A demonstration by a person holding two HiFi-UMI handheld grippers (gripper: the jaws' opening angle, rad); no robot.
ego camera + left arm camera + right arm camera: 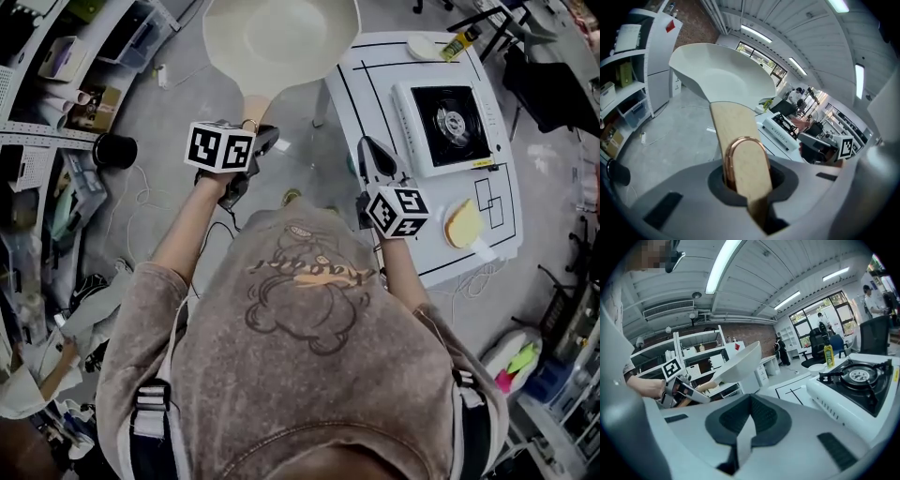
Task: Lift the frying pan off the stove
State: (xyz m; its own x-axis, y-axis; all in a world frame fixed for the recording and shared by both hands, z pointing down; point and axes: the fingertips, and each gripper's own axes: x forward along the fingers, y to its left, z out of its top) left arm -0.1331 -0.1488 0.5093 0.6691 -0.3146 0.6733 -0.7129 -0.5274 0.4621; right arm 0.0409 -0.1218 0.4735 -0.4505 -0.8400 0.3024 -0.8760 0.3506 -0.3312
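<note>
A cream-white frying pan (281,37) with a flat wooden handle (255,101) hangs in the air over the grey floor, left of the white table (375,66). My left gripper (262,139) is shut on the end of that handle (738,140), and the pan bowl (722,79) stretches away ahead of it. The portable gas stove (455,122) stands on the table with its burner bare. My right gripper (370,155) hovers over the table's near-left edge, shut, with nothing in it. In the right gripper view the pan (736,364) is to the left and the stove (855,376) to the right.
On the table a small white dish (424,45) and a yellow bottle (459,42) stand behind the stove, and a yellow sponge-like object (461,223) lies in front of it. Cluttered shelves (56,84), a black cylinder (114,150) and cables fill the floor at the left.
</note>
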